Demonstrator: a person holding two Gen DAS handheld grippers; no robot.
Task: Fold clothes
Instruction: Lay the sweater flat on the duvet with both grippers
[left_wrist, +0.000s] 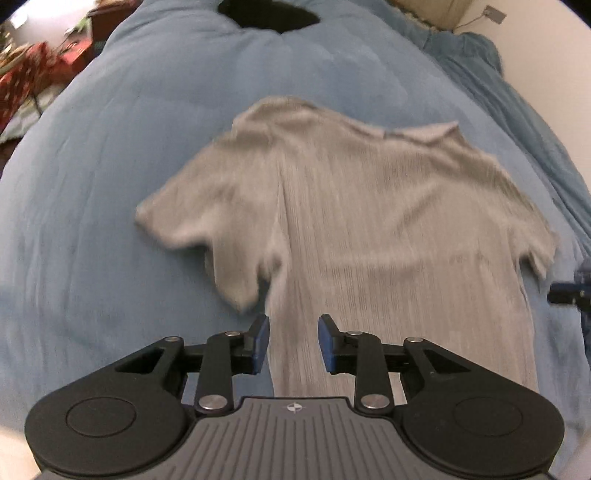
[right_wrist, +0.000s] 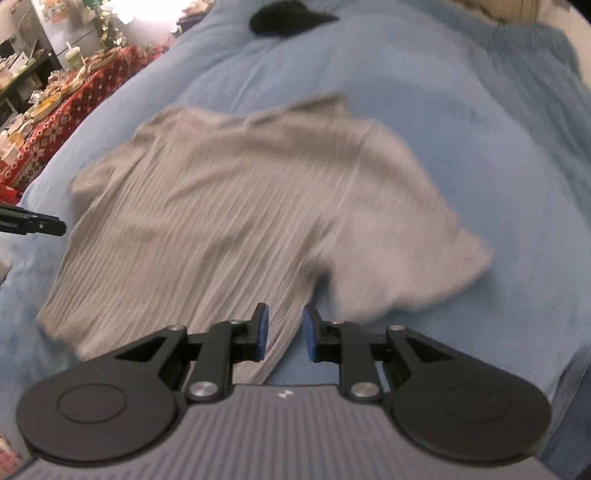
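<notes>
The grey ribbed shirt (left_wrist: 369, 229) lies spread on the blue bed cover (left_wrist: 92, 184), collar end away from me, both short sleeves out to the sides. Both views are smeared by motion blur, so I cannot read the collar detail or tell front from back. The hem is cut off: in the left wrist view it runs under my left gripper (left_wrist: 293, 343), and in the right wrist view its lower corner disappears behind my right gripper (right_wrist: 284, 332).

My left jaws stand apart with nothing between them, hovering over the shirt's left side edge just below the sleeve. My right jaws show a narrower gap, also empty, over the shirt's right side edge near the armpit; whether either touches the cloth I cannot tell.

The other gripper's tip pokes in at each view's side edge, beside the shirt's far side. A dark heap (right_wrist: 288, 18) sits at the far end of the bed, well apart from the shirt, too dim to identify. Bare cover surrounds the shirt on all sides. Left of the bed stands a cluttered table with a red patterned cloth (right_wrist: 55, 125).
</notes>
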